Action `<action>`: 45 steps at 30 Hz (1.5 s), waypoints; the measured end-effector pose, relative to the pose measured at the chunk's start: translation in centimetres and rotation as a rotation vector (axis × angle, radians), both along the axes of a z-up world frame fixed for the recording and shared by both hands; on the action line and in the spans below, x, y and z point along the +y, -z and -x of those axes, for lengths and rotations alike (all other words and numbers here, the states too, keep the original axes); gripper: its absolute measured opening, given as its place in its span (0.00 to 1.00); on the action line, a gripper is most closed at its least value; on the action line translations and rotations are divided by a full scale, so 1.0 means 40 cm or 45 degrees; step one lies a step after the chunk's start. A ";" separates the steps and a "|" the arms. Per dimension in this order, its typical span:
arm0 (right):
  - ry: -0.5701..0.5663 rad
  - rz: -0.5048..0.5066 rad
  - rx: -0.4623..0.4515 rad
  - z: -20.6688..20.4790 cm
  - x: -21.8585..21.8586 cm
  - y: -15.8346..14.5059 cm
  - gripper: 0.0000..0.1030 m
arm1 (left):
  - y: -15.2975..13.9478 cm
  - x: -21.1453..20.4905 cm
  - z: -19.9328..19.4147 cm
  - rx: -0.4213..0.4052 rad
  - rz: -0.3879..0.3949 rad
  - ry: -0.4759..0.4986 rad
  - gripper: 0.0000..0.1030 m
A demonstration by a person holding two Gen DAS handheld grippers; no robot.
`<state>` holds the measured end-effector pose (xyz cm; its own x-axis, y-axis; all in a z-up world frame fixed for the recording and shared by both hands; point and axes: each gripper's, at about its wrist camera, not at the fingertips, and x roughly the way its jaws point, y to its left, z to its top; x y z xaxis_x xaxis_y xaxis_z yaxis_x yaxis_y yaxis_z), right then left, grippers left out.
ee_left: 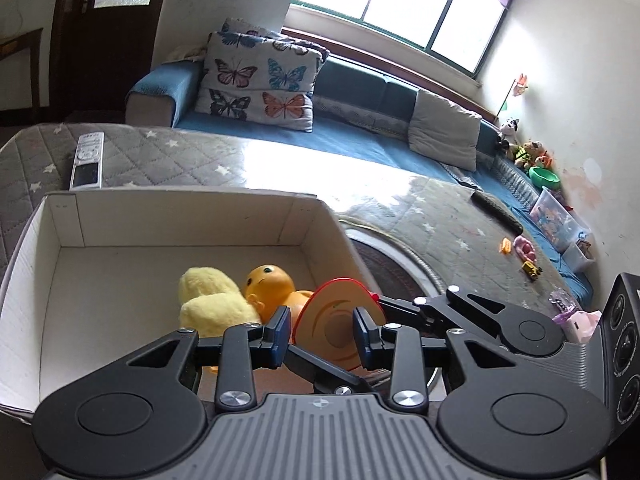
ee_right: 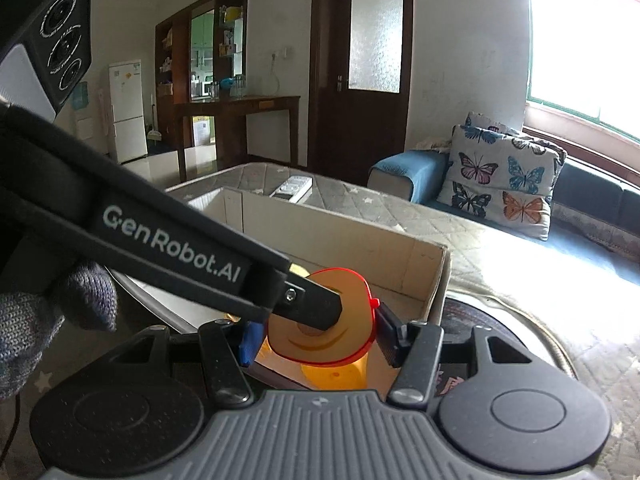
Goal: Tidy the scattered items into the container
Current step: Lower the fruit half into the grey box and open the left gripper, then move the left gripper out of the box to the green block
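Note:
An orange disc with a red rim [ee_left: 332,312] hangs over the near right corner of the white-lined cardboard box [ee_left: 180,220]. My right gripper [ee_right: 318,340] is shut on the disc [ee_right: 320,344], one pad at each edge. My left gripper [ee_left: 323,330] is open. Its left pad stands beside the disc and its right pad in front of the disc's face. In the right wrist view, one of the left fingers [ee_right: 312,306] crosses the disc. Inside the box lie a yellow plush toy [ee_left: 212,296] and an orange round-headed toy [ee_left: 268,280].
On the grey quilted mat to the right lie a pink toy [ee_left: 524,248], a small orange piece [ee_left: 506,246], a yellow toy truck [ee_left: 532,270] and a black remote [ee_left: 496,210]. A silver remote [ee_left: 86,160] lies behind the box. A blue sofa [ee_left: 360,136] runs along the back.

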<state>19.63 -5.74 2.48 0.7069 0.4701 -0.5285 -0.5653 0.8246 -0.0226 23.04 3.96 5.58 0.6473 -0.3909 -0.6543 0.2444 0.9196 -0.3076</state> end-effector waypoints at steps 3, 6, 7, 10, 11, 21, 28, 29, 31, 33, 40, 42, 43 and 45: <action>0.002 0.001 0.010 -0.007 0.002 0.014 0.55 | 0.014 0.009 -0.004 0.008 0.007 -0.006 0.36; 0.005 0.001 0.009 -0.009 0.002 0.021 0.56 | 0.017 0.016 -0.002 0.002 0.018 -0.012 0.36; 0.006 0.004 0.006 -0.008 0.003 0.024 0.56 | 0.016 0.016 0.000 0.000 0.016 -0.015 0.36; 0.007 0.011 -0.004 0.001 0.004 0.027 0.57 | 0.016 0.018 0.004 -0.002 0.018 -0.018 0.36; 0.008 0.013 -0.007 0.003 0.003 0.027 0.57 | 0.017 0.018 0.005 -0.002 0.018 -0.021 0.36; 0.010 -0.004 -0.044 0.028 0.001 0.009 0.57 | 0.010 0.034 0.022 -0.006 0.028 -0.059 0.36; -0.006 0.006 -0.059 0.054 0.010 0.001 0.57 | 0.000 0.047 0.040 -0.013 0.024 -0.076 0.36; -0.006 0.005 -0.060 0.059 0.010 0.000 0.57 | -0.001 0.049 0.045 -0.015 0.024 -0.078 0.36; -0.004 0.000 -0.059 0.070 0.006 -0.002 0.57 | -0.003 0.049 0.056 -0.014 0.022 -0.082 0.36; -0.003 -0.002 -0.060 0.084 0.001 -0.004 0.57 | -0.006 0.049 0.071 -0.017 0.019 -0.084 0.36; -0.009 0.004 -0.073 0.158 -0.013 -0.011 0.59 | -0.018 0.048 0.141 -0.041 0.015 -0.091 0.36; -0.008 0.006 -0.074 0.178 -0.016 -0.008 0.60 | -0.019 0.046 0.164 -0.046 0.012 -0.091 0.36; -0.009 0.006 -0.072 0.189 -0.017 -0.006 0.60 | -0.019 0.045 0.174 -0.046 0.015 -0.091 0.36; -0.008 0.008 -0.069 0.214 -0.020 -0.002 0.60 | -0.017 0.043 0.195 -0.043 0.017 -0.093 0.36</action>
